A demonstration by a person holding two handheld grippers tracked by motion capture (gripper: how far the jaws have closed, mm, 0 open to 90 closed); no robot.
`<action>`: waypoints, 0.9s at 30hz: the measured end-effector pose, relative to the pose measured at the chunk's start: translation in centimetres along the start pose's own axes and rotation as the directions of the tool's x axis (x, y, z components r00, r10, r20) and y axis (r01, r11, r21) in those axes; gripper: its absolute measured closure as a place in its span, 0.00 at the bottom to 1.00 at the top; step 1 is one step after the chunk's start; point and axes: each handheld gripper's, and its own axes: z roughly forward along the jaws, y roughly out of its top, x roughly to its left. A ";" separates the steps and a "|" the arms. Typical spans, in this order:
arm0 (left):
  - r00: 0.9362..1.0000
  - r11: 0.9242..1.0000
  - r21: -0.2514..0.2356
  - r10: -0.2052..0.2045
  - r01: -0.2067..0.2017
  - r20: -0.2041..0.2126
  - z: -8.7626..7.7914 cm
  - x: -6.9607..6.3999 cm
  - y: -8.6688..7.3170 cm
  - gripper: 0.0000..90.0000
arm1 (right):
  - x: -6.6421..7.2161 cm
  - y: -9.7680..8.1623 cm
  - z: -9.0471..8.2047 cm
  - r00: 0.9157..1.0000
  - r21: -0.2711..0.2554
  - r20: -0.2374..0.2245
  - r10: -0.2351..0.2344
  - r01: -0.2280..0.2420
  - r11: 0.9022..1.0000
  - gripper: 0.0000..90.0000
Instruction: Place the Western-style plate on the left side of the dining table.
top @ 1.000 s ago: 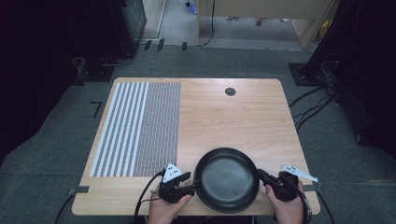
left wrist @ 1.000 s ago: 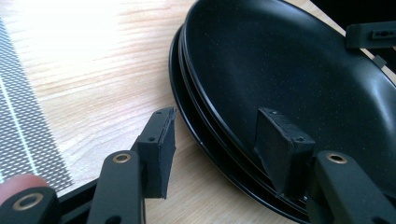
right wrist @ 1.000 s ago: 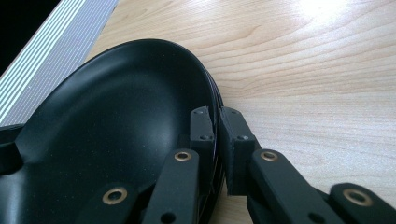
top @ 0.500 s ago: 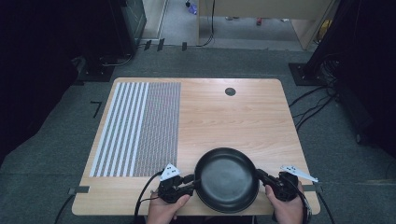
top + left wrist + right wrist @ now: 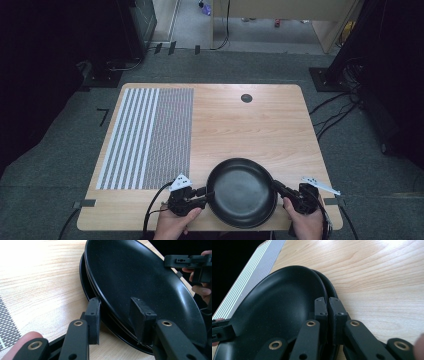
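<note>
On the table, the right tool pinches the black plate's rim, while the left tool's jaws, just closing, straddle the opposite rim without pressing it.

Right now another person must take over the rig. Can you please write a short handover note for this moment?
Right gripper: shut on the rim of the black pan, at the pan's right side in the high view.
Left gripper: its jaws have just been closing and straddle the pan's left rim, one inside the bowl, one outside; a gap remains, so no firm grip yet.
Pan: near the front edge of the wooden table, right of the striped mat. It looks like two stacked pans; I cannot tell for sure.
Done: both grippers placed at the rim.
Left: probably finish the left grip, then lift or move the pan.
</note>
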 end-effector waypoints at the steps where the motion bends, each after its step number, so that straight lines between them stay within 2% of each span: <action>1: 1.000 1.000 0.002 -0.003 0.003 0.004 0.0 0.0 0.0 0.68 | 0.1 0.0 0.1 1.000 0.002 -0.002 -0.003 0.003 1.000 0.96; 5: 1.000 1.000 0.008 -0.015 0.015 0.018 -0.1 0.2 0.1 0.68 | 0.3 -0.2 0.4 1.000 0.004 -0.012 -0.003 0.003 1.000 0.96; 8: 1.000 1.000 0.020 0.000 0.000 0.025 -0.2 0.2 0.1 0.68 | 0.4 -0.2 0.5 1.000 0.002 -0.017 -0.002 0.002 1.000 0.96; 11: 1.000 0.999 0.042 0.011 -0.011 0.013 -0.5 0.3 0.3 0.68 | 0.7 -0.4 0.7 1.000 0.007 -0.022 -0.009 0.009 1.000 0.95; 15: 1.000 0.999 0.041 -0.007 0.006 0.020 -0.9 0.7 0.4 0.68 | 0.9 -0.6 1.0 0.999 0.009 -0.034 -0.008 0.008 1.000 0.95; 22: 1.000 0.999 0.030 -0.013 0.013 0.023 -1.3 0.9 0.5 0.68 | 1.1 -0.8 1.3 1.000 -0.001 -0.025 -0.012 0.012 1.000 0.94; 25: 1.000 1.000 0.027 -0.002 0.002 0.010 -1.6 0.7 0.5 0.69 | 1.0 -0.9 1.4 1.000 -0.005 -0.027 -0.008 0.008 1.000 0.94; 26: 1.000 1.000 0.024 0.014 -0.014 -0.018 -2.0 0.4 0.6 0.70 | 1.0 -1.0 1.5 1.000 -0.007 -0.030 -0.010 0.010 1.000 0.93; 27: 0.999 1.000 0.024 0.021 -0.021 -0.028 -2.2 0.3 0.6 0.70 | 1.0 -1.0 1.5 0.999 -0.008 -0.030 -0.011 0.011 1.000 0.93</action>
